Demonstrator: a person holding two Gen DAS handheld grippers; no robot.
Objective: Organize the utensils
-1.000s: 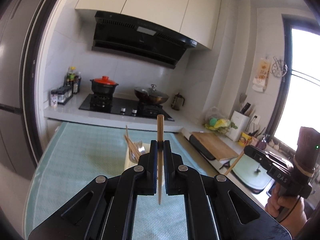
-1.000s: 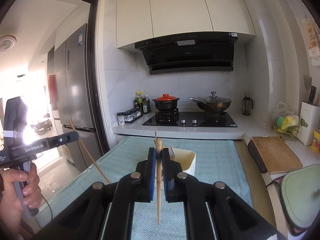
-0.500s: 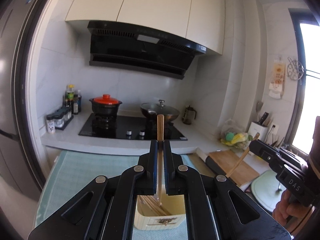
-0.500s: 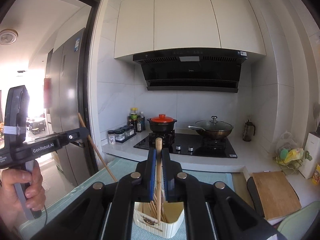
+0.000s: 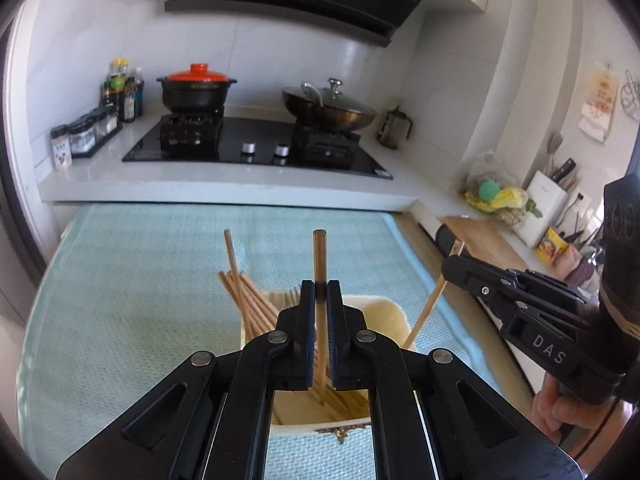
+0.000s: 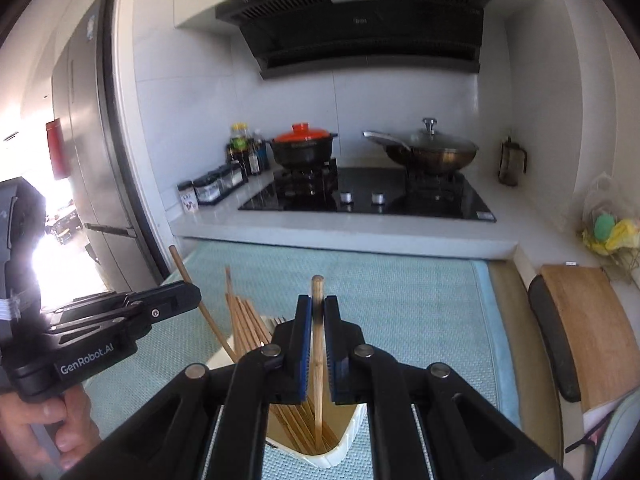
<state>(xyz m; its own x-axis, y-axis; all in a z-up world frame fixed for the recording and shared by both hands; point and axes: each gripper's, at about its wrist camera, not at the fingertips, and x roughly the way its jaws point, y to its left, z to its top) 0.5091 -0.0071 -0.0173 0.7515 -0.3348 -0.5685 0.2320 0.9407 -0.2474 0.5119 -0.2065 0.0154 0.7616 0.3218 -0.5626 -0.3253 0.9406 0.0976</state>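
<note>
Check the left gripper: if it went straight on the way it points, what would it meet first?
Probably the cream utensil holder. The left gripper, shut on a chopstick, points down at the holder's opening, so that chopstick's lower end would likely meet the chopsticks inside first. Depth is uncertain.

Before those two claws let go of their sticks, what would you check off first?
1. Left gripper clamped on its chopstick: ok.
2. Right gripper clamped on its chopstick: ok.
3. Both lower tips inside the cream holder, among the chopsticks already there: ok.
4. The two grippers apart from each other: ok.
5. Tips touching the holder's bottom: cannot tell.
6. Holder upright on the green mat: ok.
</note>
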